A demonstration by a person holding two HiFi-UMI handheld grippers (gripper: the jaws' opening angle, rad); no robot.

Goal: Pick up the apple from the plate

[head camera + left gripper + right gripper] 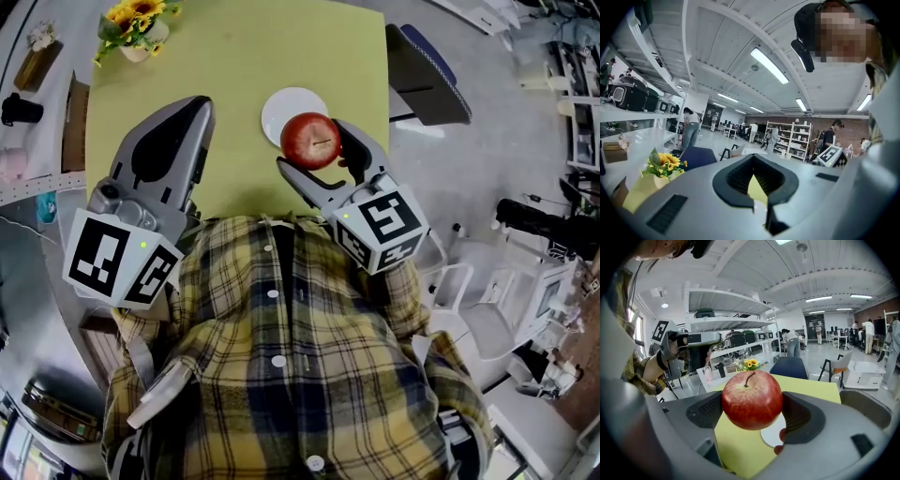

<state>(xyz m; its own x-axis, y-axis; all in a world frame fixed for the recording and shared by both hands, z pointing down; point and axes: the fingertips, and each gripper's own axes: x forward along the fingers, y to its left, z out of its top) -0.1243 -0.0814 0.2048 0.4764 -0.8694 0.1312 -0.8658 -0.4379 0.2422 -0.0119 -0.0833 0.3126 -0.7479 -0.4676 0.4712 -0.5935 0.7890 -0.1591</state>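
A red apple (310, 140) (752, 400) hangs above the yellow-green table (225, 103), clamped between the jaws of my right gripper (315, 145) (752, 404). Just beyond it lies the bare white plate (286, 109), which shows below the apple in the right gripper view (772, 436). My left gripper (192, 117) is held up over the table's near left part. Its jaws meet with nothing in them, and only a small slit shows between them in the left gripper view (757, 187).
A vase of sunflowers (136, 26) stands at the table's far left corner. A dark blue chair (427, 70) sits off the table's right side. White shelving (19, 103) with small items runs along the left. White chairs (487, 300) stand at right.
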